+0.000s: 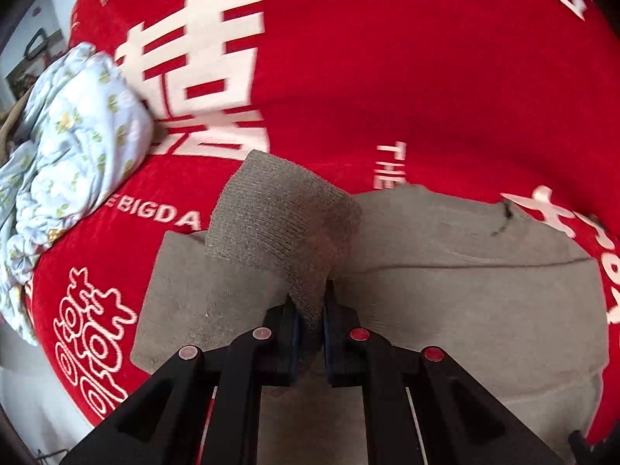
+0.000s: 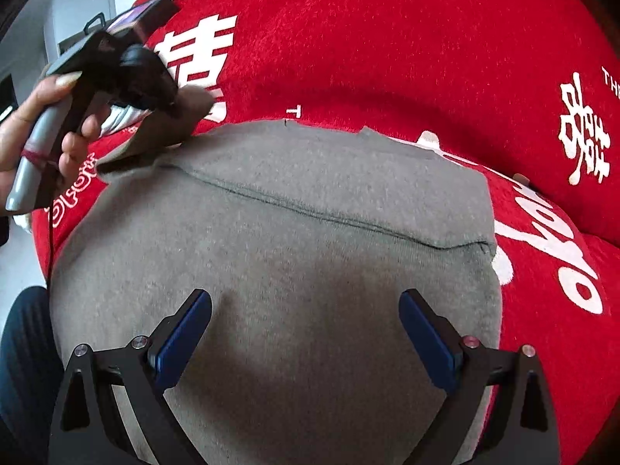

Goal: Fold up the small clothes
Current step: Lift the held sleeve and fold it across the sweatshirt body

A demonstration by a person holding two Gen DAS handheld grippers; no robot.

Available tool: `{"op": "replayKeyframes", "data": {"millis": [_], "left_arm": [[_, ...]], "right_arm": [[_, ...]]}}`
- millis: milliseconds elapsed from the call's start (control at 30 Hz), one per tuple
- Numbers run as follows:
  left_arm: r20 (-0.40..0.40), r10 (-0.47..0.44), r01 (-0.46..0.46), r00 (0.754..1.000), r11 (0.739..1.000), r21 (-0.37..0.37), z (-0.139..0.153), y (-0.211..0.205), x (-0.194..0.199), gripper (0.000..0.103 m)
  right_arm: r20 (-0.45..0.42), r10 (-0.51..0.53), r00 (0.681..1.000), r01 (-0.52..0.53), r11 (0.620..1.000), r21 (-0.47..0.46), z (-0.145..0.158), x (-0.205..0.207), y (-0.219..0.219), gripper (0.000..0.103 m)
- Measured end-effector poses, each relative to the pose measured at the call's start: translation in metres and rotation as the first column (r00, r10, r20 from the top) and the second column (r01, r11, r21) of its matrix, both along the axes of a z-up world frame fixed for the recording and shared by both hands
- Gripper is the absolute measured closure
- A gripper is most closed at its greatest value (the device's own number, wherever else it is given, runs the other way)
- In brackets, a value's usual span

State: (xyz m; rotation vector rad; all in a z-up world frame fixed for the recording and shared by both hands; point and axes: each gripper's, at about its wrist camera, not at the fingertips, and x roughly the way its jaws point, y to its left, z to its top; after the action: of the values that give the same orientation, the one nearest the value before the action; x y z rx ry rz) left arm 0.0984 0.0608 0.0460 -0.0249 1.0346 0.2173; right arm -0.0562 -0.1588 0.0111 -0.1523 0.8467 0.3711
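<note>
A grey knit garment lies spread on a red blanket with white lettering. My left gripper is shut on the garment's ribbed sleeve cuff and holds it lifted above the body of the garment. In the right wrist view the garment fills the middle, and my right gripper is open just above its lower part, holding nothing. The left gripper shows there at the upper left in a person's hand, pinching the sleeve.
A crumpled pale blue floral cloth lies on the blanket's left edge. The red blanket stretches beyond and to the right of the garment. White floor shows at the left.
</note>
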Motion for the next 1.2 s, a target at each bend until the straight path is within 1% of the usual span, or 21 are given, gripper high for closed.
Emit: {"op": "replayKeyframes", "data": {"millis": [167,367,567,767,867,1100,1200], "left_arm": [[0.003,-0.026,0.026,1.000,1.000,-0.015,0.001,-0.020,-0.001,0.093],[-0.004,-0.048,0.048,0.999,0.997,-0.054,0.001,-0.042,0.001,0.093],[0.012,-0.118,0.118,0.993,0.992,-0.048,0.010,-0.074,-0.001,0.093],[0.016,-0.181,0.182,0.983,0.981,-0.066,0.015,-0.105,-0.004,0.093],[0.014,-0.217,0.218,0.976,0.974,-0.063,0.015,-0.121,-0.006,0.093],[0.005,-0.278,0.278,0.961,0.958,-0.069,0.012,-0.148,-0.010,0.093],[0.002,-0.284,0.283,0.959,0.956,-0.080,0.010,-0.153,-0.010,0.093]], "right_arm": [[-0.011,0.006,1.000,-0.006,1.000,-0.007,-0.003,-0.005,0.001,0.005],[-0.009,0.026,1.000,-0.026,1.000,-0.011,-0.003,-0.013,0.007,0.005],[0.016,0.066,0.998,-0.065,0.997,-0.034,0.001,-0.023,0.016,0.005],[0.007,0.087,0.996,-0.086,0.994,-0.067,-0.001,-0.027,0.020,0.005],[0.011,0.100,0.995,-0.098,0.991,-0.094,0.000,-0.030,0.018,0.005],[0.022,0.072,0.997,-0.068,0.990,-0.124,0.005,-0.029,0.004,0.005],[0.029,0.067,0.997,-0.061,0.985,-0.163,0.004,-0.028,0.002,0.005]]}}
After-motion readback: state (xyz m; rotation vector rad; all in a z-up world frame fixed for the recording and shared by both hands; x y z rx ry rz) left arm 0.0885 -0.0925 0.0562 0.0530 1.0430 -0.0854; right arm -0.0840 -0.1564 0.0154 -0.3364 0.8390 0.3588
